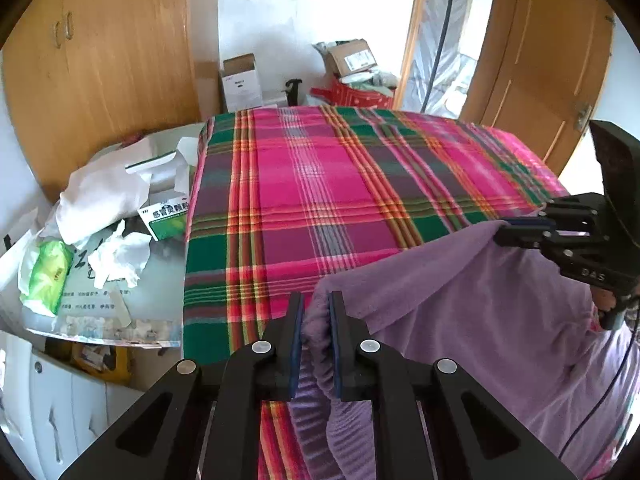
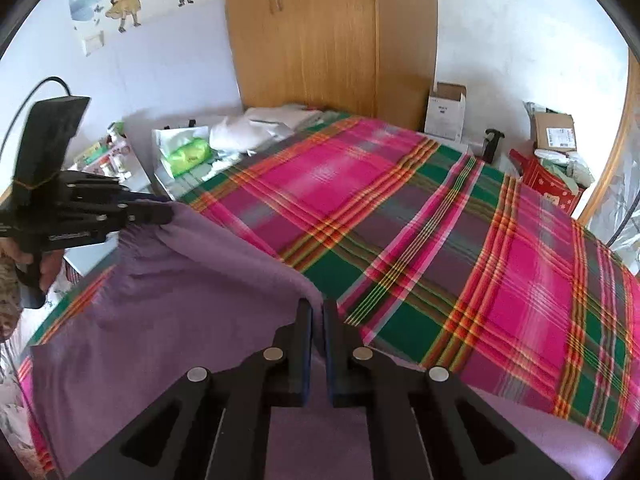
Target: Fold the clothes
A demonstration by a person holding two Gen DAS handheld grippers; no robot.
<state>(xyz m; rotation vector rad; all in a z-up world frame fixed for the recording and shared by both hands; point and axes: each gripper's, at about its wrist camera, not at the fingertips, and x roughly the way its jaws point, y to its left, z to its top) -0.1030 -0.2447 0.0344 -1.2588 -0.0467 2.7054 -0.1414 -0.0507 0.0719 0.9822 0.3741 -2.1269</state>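
Observation:
A purple fleece garment (image 1: 460,312) hangs lifted over the near part of a bed covered with a pink, green and red plaid sheet (image 1: 320,184). My left gripper (image 1: 316,304) is shut on one corner of its upper edge. My right gripper (image 1: 506,230) is shut on the other corner, and the edge is stretched between them. In the right wrist view the right gripper (image 2: 317,310) pinches the garment (image 2: 168,292), and the left gripper (image 2: 166,210) holds the far corner at the left. The plaid sheet (image 2: 420,220) lies flat beyond.
A cluttered bedside surface with tissues, a green packet (image 1: 46,276) and a medicine box (image 1: 166,218) lies left of the bed. A wooden wardrobe (image 1: 112,64), cardboard boxes (image 1: 240,80), a red bag (image 1: 356,94) and a wooden door (image 1: 540,52) stand behind.

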